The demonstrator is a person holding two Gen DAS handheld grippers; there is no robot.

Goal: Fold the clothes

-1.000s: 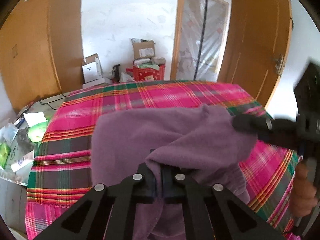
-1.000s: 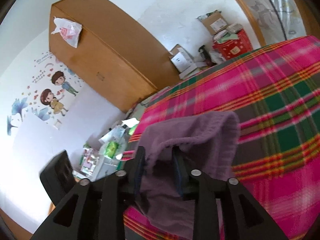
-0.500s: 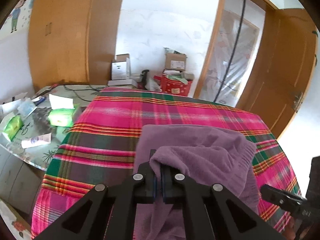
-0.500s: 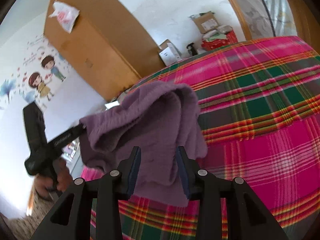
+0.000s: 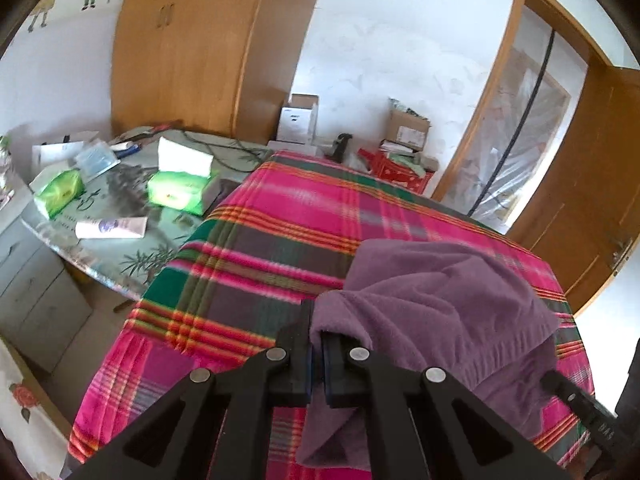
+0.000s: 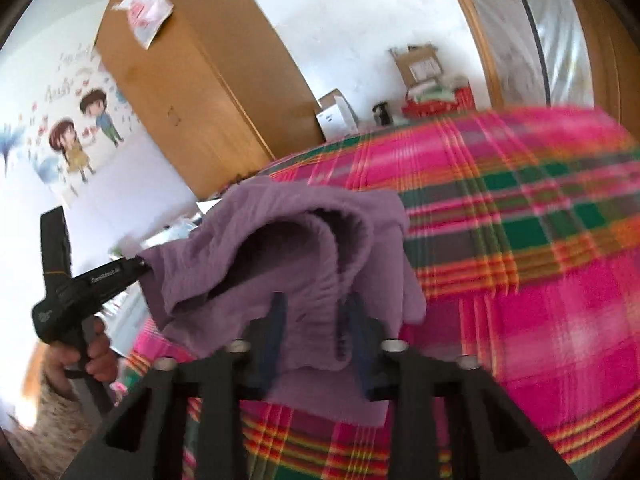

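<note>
Bright, even daylight, washed-out white plaster walls (image 5: 400, 60), fisheye bending and black vignette at frame edges, left wrist view fairly sharp, right wrist view motion-blurred across the pink-and-green plaid bedspread (image 6: 540, 220), soft shadows inside the purple knit garment's (image 6: 304, 248) folds.

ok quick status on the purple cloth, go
Left gripper shut on purple cloth. Right gripper closing, cloth between its jaws. Cloth bunched over plaid bedspread. Nothing in the way.

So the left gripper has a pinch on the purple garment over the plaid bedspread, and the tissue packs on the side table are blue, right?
One slip: the tissue packs are green, not blue, as the left wrist view shows. The rest holds: the left gripper is shut on the purple garment above the plaid bedspread, and the packs sit on the side table.
</note>
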